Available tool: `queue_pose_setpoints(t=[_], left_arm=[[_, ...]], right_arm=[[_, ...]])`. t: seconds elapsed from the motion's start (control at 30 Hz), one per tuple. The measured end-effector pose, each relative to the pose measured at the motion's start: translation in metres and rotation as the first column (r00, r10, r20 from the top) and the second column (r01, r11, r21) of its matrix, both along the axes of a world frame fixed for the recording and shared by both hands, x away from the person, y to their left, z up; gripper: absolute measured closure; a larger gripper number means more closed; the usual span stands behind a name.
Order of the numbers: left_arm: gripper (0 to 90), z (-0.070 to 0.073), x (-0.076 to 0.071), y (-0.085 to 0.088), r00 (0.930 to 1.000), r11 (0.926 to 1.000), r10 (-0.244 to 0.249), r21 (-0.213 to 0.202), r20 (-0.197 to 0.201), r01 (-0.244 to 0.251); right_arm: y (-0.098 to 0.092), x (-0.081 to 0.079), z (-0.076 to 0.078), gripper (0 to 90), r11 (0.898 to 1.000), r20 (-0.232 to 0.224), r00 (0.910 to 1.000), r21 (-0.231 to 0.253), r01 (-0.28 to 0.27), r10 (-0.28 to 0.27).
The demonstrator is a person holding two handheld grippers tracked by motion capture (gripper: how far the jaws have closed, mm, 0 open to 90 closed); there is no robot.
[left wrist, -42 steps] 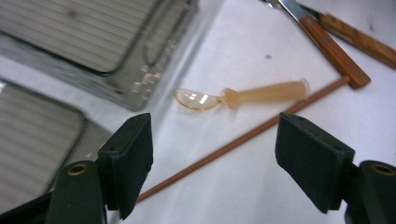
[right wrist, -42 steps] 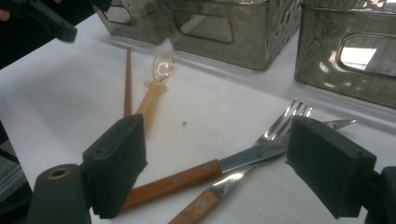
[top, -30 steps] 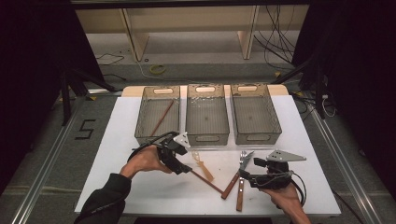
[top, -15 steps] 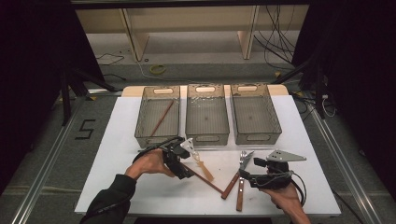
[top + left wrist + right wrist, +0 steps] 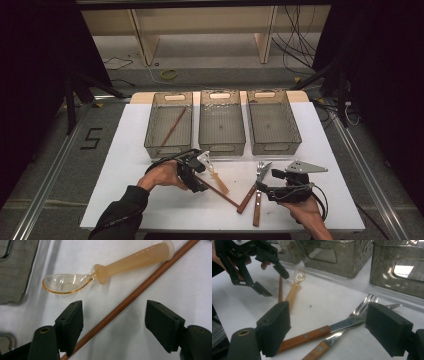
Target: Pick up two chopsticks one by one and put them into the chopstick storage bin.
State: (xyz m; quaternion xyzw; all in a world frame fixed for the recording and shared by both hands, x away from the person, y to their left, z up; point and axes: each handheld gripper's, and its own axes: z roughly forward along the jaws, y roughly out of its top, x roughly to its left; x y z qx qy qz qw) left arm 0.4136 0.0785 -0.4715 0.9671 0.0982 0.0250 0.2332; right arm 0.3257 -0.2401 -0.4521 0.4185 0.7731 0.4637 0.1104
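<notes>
White paper covers the desk [image 5: 150, 210], and near its front edge I hold my left hand-held gripper [image 5: 113, 325], jaws apart and just narrowing, astride the brown chopstick [image 5: 130, 298] to pinch it beside the amber spoon [image 5: 105, 275].

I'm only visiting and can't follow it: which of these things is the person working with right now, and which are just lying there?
In use:
- left gripper, jaws open, astride the brown chopstick
- left bin, already holding a chopstick

Lying about:
- amber spoon
- fork and knife, by the open right gripper
- middle bin
- right bin
</notes>
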Motion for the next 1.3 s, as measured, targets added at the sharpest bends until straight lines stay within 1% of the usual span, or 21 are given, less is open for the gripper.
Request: queue_pose_setpoints(t=[0.03, 0.07, 0.13, 0.3, 0.33, 0.37, 0.43, 0.5, 0.53, 0.67, 0.7, 0.87, 0.97, 1.0, 1.07, 1.1, 1.17, 1.2, 1.23, 1.27, 1.3], left_arm=[[31.1, 0.000, 0.000, 0.000, 1.0000, 1.0000, -0.004, 0.004, -0.003, 0.004], [31.6, -0.001, 0.001, -0.001, 0.9998, 0.9996, -0.019, 0.019, -0.005, 0.019], [32.9, -0.002, 0.001, -0.002, 0.9996, 0.9991, -0.027, 0.032, -0.006, 0.027], [36.2, -0.003, 0.001, -0.003, 0.9995, 0.9984, -0.031, 0.047, -0.010, 0.032], [36.7, -0.003, 0.000, -0.004, 0.9995, 0.9980, -0.030, 0.054, -0.011, 0.031], [37.7, -0.002, 0.000, -0.004, 0.9990, 0.9967, -0.042, 0.069, -0.012, 0.043], [40.9, -0.001, -0.002, -0.004, 0.9982, 0.9944, -0.057, 0.088, -0.018, 0.058], [43.9, 0.000, -0.003, -0.003, 0.9980, 0.9931, -0.059, 0.100, -0.024, 0.061], [45.6, 0.001, -0.004, -0.003, 0.9980, 0.9918, -0.062, 0.111, -0.016, 0.063], [51.5, 0.002, -0.007, -0.004, 0.9973, 0.9878, -0.071, 0.137, -0.021, 0.073], [53.3, 0.003, -0.007, -0.004, 0.9965, 0.9846, -0.081, 0.154, -0.020, 0.083], [62.4, 0.004, -0.012, -0.001, 0.9961, 0.9815, -0.083, 0.171, -0.030, 0.087], [69.2, 0.005, -0.016, 0.000, 0.9937, 0.9749, -0.108, 0.193, -0.032, 0.112], [70.2, 0.004, -0.017, 0.001, 0.9936, 0.9754, -0.109, 0.189, -0.032, 0.113], [72.1, 0.005, -0.019, 0.002, 0.9910, 0.9699, -0.130, 0.203, -0.031, 0.134], [73.3, 0.005, -0.020, 0.002, 0.9906, 0.9691, -0.133, 0.205, -0.032, 0.137], [75.9, 0.005, -0.022, 0.003, 0.9872, 0.9624, -0.157, 0.220, -0.031, 0.160], [77.0, 0.005, -0.023, 0.003, 0.9867, 0.9635, -0.160, 0.213, -0.031, 0.162], [77.9, 0.005, -0.024, 0.004, 0.9855, 0.9624, -0.166, 0.212, -0.032, 0.169], [78.7, 0.005, -0.025, 0.005, 0.9825, 0.9590, -0.184, 0.214, -0.033, 0.186], [79.4, 0.005, -0.025, 0.005, 0.9809, 0.9574, -0.192, 0.214, -0.031, 0.194]], right_arm=[[0.000, 0.000, 0.000, 21.2, 1.000, 0.001, 1.0000, -0.001, -0.001, 0.001], [0.000, 0.000, 0.000, 21.1, 1.000, 0.000, 1.0000, -0.001, 0.000, 0.000], [0.000, 0.000, -0.001, 21.1, 1.000, -0.002, 1.0000, -0.003, -0.002, 0.002], [0.000, 0.000, 0.000, 21.1, 1.000, -0.002, 1.0000, -0.002, 0.000, 0.000], [0.000, 0.000, 0.000, 21.1, 1.000, -0.003, 1.0000, -0.002, 0.000, 0.000], [0.000, 0.000, 0.000, 21.2, 1.000, -0.003, 1.0000, -0.002, 0.000, 0.000], [0.000, 0.000, -0.001, 21.2, 1.000, -0.002, 1.0000, -0.003, 0.000, 0.000], [0.000, 0.000, -0.001, 21.3, 1.000, -0.003, 1.0000, -0.004, 0.001, -0.001], [0.000, 0.000, -0.001, 21.3, 1.000, -0.001, 1.0000, -0.004, 0.000, 0.000], [0.000, 0.001, -0.001, 21.3, 1.000, -0.004, 1.0000, -0.005, 0.002, -0.002], [0.000, 0.000, -0.001, 21.3, 1.000, -0.003, 1.0000, -0.006, 0.002, -0.002], [0.000, 0.000, -0.001, 21.4, 1.000, -0.004, 1.0000, -0.007, 0.002, -0.002], [0.000, 0.000, -0.001, 21.5, 1.000, -0.002, 1.0000, -0.008, 0.002, -0.002], [0.000, 0.000, -0.001, 21.5, 1.000, -0.005, 1.0000, -0.008, 0.002, -0.002], [0.000, 0.000, -0.001, 21.5, 1.000, -0.005, 1.0000, -0.010, 0.002, -0.002], [0.000, 0.000, -0.001, 21.5, 1.000, -0.005, 1.0000, -0.010, 0.003, -0.003], [0.000, 0.000, -0.001, 21.6, 1.000, -0.004, 1.0000, -0.010, 0.003, -0.003], [0.000, 0.001, -0.001, 21.6, 1.000, -0.004, 1.0000, -0.009, 0.003, -0.003], [0.000, 0.001, -0.001, 21.6, 1.000, -0.005, 1.0000, -0.010, 0.003, -0.003], [0.000, 0.001, -0.001, 21.6, 1.000, -0.005, 1.0000, -0.011, 0.003, -0.003], [0.000, 0.000, -0.001, 21.6, 1.000, -0.007, 1.0000, -0.010, 0.003, -0.003]])
